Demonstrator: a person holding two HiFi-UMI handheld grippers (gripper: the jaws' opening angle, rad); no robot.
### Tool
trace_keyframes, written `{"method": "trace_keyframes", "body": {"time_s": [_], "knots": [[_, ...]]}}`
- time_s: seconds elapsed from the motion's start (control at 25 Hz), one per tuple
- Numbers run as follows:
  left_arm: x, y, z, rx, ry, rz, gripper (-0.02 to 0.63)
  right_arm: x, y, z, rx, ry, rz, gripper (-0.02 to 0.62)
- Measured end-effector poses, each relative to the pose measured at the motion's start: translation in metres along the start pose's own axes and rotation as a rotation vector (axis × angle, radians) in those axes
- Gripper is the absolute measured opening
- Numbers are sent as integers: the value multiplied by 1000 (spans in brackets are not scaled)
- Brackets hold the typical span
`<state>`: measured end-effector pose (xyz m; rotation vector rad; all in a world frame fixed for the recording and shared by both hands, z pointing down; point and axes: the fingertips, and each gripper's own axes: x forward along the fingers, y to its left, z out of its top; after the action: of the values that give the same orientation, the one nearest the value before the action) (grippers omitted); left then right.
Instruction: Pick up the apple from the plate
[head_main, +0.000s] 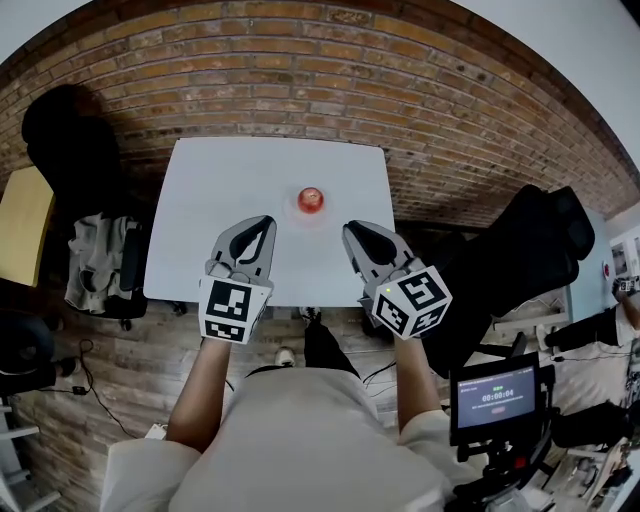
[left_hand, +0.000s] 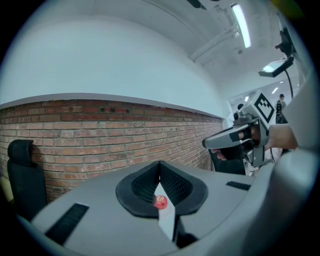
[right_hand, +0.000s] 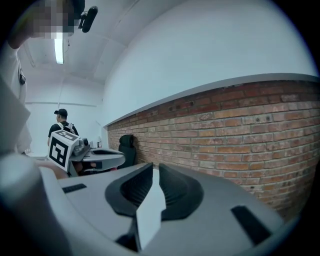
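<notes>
Left tool (head_main: 264, 224) and right tool (head_main: 353, 230) both pressed together, empty, over near edge of surface (head_main: 220, 190). Apple (head_main: 311, 199) on plate (head_main: 291, 210) just ahead, apart from both.

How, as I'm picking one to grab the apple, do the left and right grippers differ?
The left gripper is left of the apple and sights it past its fingers; the right gripper is right of it, and its view shows no apple. Both are shut, empty, short of the plate.
</notes>
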<state>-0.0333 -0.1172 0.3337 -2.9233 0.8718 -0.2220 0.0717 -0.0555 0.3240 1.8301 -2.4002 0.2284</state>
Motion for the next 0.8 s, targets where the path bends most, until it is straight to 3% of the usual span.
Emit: {"method": "trace_keyframes", "body": {"time_s": [0.4,0.6,0.8], "knots": [[27,6,-10,-2,33,2,6,24,-24,-11,2,42,22,49],[41,13,-11,-4,48,19,6,36,-35,-12,20,52,73,99],[56,18,-12,-4,63,39,6,50,-48,-15,10,80,101,107]]}}
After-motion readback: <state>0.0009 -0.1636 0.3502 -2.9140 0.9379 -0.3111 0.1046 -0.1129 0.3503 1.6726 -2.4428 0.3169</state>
